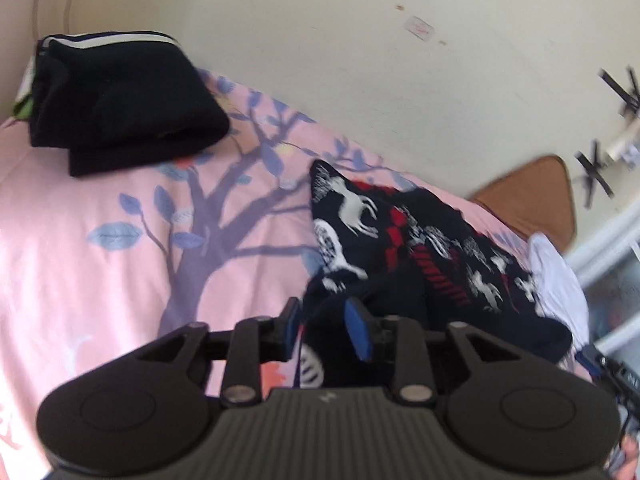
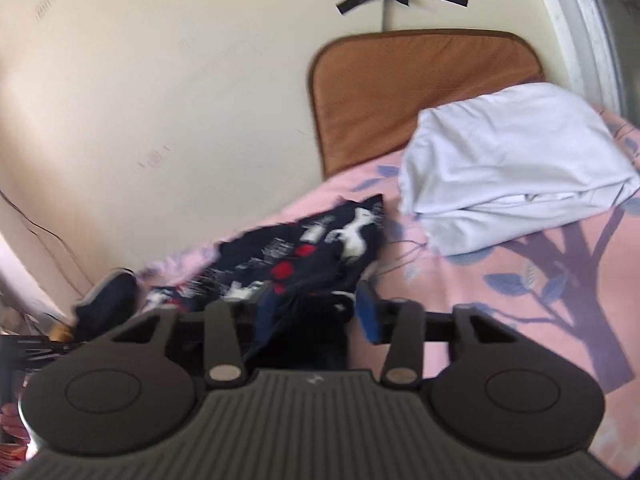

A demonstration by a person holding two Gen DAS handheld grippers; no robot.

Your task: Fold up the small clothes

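Note:
A dark navy garment with white horse figures and red patches [image 1: 400, 248] lies crumpled on the pink bedsheet [image 1: 100, 208]. My left gripper [image 1: 326, 330] has its blue-padded fingers around a fold of this garment at its near edge. The garment also shows in the right wrist view [image 2: 312, 252], where my right gripper [image 2: 316, 312] has its fingers around another dark part of it. Both pairs of jaws stand partly apart with cloth between them. The frames are blurred by motion.
A folded black garment with a white stripe [image 1: 120, 100] lies at the far left of the bed. A folded white garment [image 2: 512, 168] lies at the right, before a brown cushion [image 2: 420, 92]. A cream wall [image 1: 360, 40] runs along the bed's far side.

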